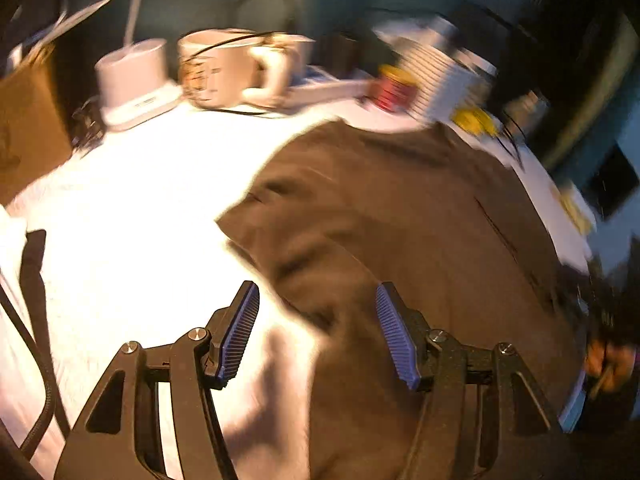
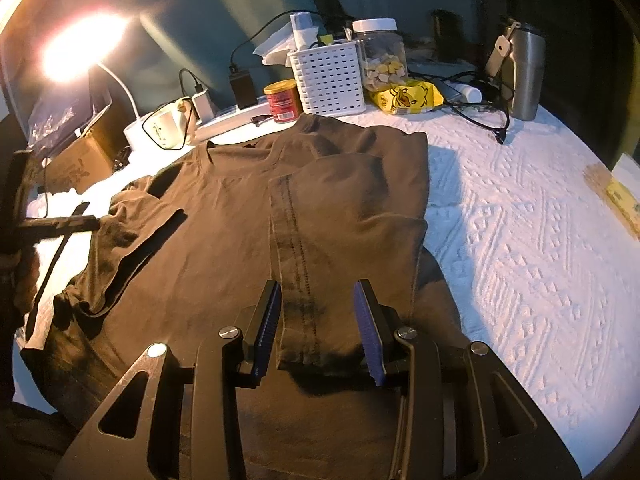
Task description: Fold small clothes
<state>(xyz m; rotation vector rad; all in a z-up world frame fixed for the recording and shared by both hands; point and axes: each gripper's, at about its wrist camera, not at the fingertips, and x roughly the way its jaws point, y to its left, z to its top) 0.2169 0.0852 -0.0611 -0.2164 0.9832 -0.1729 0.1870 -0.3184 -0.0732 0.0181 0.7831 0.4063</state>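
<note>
Mid-fold: right gripper [image 2: 316, 324] and left gripper [image 1: 318, 332] are hovering, jaws apart and empty, over the brown shirt [image 2: 240, 216]; next, the unfolded left sleeve [image 2: 116, 232] is needing grasping

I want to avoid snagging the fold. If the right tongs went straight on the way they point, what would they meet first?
Most likely the brown shirt: the right tongs stand open over its folded-over side panel, with its stitched hem between the fingers. Depth is unclear, but nothing else lies in that line.
</note>
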